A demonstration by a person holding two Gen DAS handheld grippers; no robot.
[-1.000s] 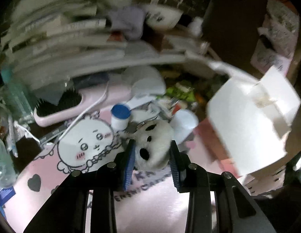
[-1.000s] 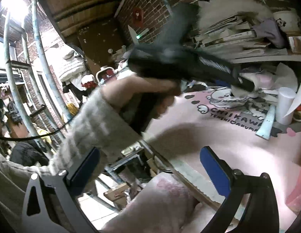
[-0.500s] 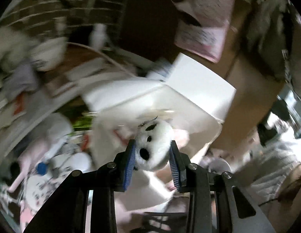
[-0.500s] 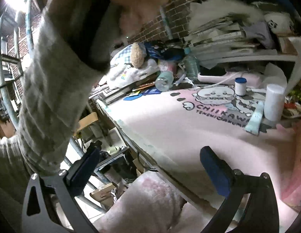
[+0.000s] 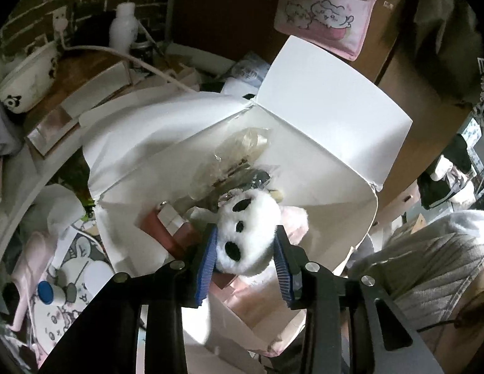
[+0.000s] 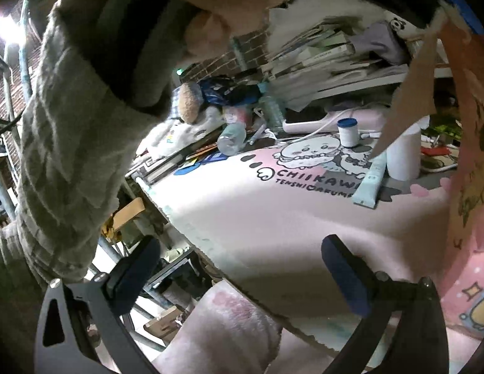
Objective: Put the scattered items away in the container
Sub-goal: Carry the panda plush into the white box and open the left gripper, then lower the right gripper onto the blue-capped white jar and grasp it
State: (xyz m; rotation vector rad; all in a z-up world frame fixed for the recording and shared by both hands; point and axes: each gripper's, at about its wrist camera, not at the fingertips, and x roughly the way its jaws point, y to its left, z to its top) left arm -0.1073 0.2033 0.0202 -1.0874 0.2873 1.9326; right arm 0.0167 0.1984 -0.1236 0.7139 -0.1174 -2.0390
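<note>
A white fluffy panda plush [image 5: 246,233] sits between the blue pads of my left gripper [image 5: 245,257], which is shut on it. The plush hangs over the open mouth of a white cardboard box [image 5: 332,106] with its flaps up. Inside the box lie a clear plastic wrapper [image 5: 239,152], a red-brown box [image 5: 170,227] and a pink soft item [image 5: 293,221]. My right gripper [image 6: 239,268] stands open and holds nothing near the front edge of the pink cartoon mat [image 6: 273,205]. A sleeve and hand [image 6: 86,99] fill the upper left of the right wrist view.
On the mat stand a blue-capped jar [image 6: 348,131], a white cylinder [image 6: 402,155] and a pale green tube [image 6: 371,184]. A clear bottle [image 6: 231,138] lies at the back by stacked books [image 6: 320,56]. The box's pink outer wall [image 6: 472,218] rises at the right.
My left gripper swung right with the panda plush, from above the mat to over the open white box. The right gripper stayed open, shifting only slightly.
</note>
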